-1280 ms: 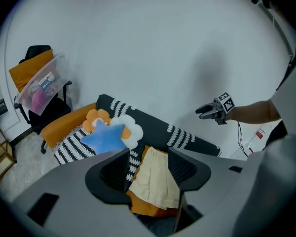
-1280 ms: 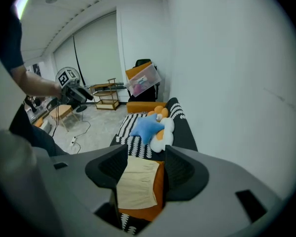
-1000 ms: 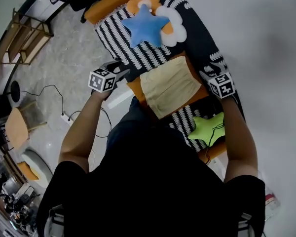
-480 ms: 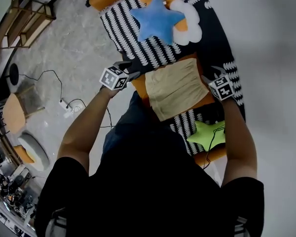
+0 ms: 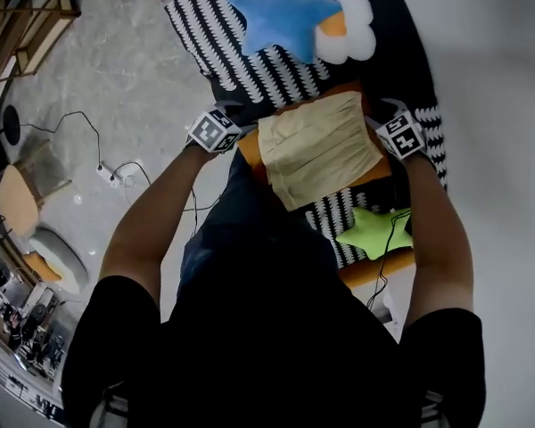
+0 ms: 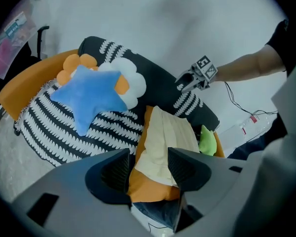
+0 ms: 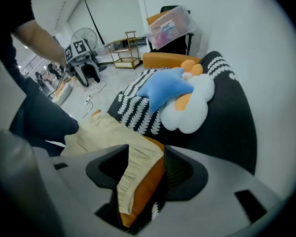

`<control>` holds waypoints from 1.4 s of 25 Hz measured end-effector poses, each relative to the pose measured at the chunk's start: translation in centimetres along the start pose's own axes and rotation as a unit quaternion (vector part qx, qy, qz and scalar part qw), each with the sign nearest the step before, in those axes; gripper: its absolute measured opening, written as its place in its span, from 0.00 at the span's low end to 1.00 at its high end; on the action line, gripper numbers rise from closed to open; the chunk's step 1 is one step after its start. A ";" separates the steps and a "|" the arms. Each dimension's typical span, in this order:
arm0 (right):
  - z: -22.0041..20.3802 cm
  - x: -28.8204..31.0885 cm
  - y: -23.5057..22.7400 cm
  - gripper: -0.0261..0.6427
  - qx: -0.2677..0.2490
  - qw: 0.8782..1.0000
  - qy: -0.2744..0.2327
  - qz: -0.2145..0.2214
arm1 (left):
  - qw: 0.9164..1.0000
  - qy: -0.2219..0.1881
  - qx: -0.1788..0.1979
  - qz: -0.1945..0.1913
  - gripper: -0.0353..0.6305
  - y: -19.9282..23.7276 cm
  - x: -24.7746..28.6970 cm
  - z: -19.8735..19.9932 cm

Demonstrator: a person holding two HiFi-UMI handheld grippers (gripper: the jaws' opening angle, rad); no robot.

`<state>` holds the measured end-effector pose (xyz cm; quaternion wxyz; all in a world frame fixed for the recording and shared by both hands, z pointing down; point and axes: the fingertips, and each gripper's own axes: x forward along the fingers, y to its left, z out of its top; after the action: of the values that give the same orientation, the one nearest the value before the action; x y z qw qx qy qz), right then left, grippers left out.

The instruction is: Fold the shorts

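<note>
Right gripper view: right gripper (image 7: 145, 171) was closing, shorts (image 7: 101, 132) edge between its jaws. Left gripper (image 6: 149, 169) hung wide above the other edge, likely for a two-handed fold

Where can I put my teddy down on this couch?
The best bare spot is the striped blanket, between the blue star pillow and the shorts. The orange cushion is crowded: the shorts cover nearly all of it, and the green star pillow sits close on its other side.
</note>
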<state>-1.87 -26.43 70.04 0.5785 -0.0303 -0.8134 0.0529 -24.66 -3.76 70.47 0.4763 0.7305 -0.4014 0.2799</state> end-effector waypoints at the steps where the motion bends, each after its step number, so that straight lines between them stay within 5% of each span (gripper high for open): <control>1: 0.0 0.7 0.0 0.39 -0.006 1.000 0.009 0.004 | 1.000 0.004 0.003 -0.005 0.44 0.4 0.7 -0.4; 16: -3.6 10.9 -1.6 0.35 -0.095 0.986 0.129 0.050 | 0.993 0.069 0.033 -0.088 0.44 2.2 12.8 -5.9; 20: -4.1 13.5 -2.8 0.35 -0.124 0.979 0.154 0.059 | 0.984 0.101 0.081 -0.119 0.44 2.2 15.0 -7.9; 27: -5.6 17.0 -2.7 0.35 -0.215 0.943 0.228 0.110 | 0.975 0.120 0.086 -0.163 0.44 2.8 16.8 -10.9; 35: -7.5 17.6 -2.6 0.29 -0.243 0.915 0.282 0.157 | 0.963 0.131 0.097 -0.216 0.36 1.8 16.9 -10.8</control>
<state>-0.52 -26.71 89.32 0.7433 -0.3106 -0.5887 -0.0669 -17.68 0.32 88.91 0.5007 0.7996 -0.1393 0.3010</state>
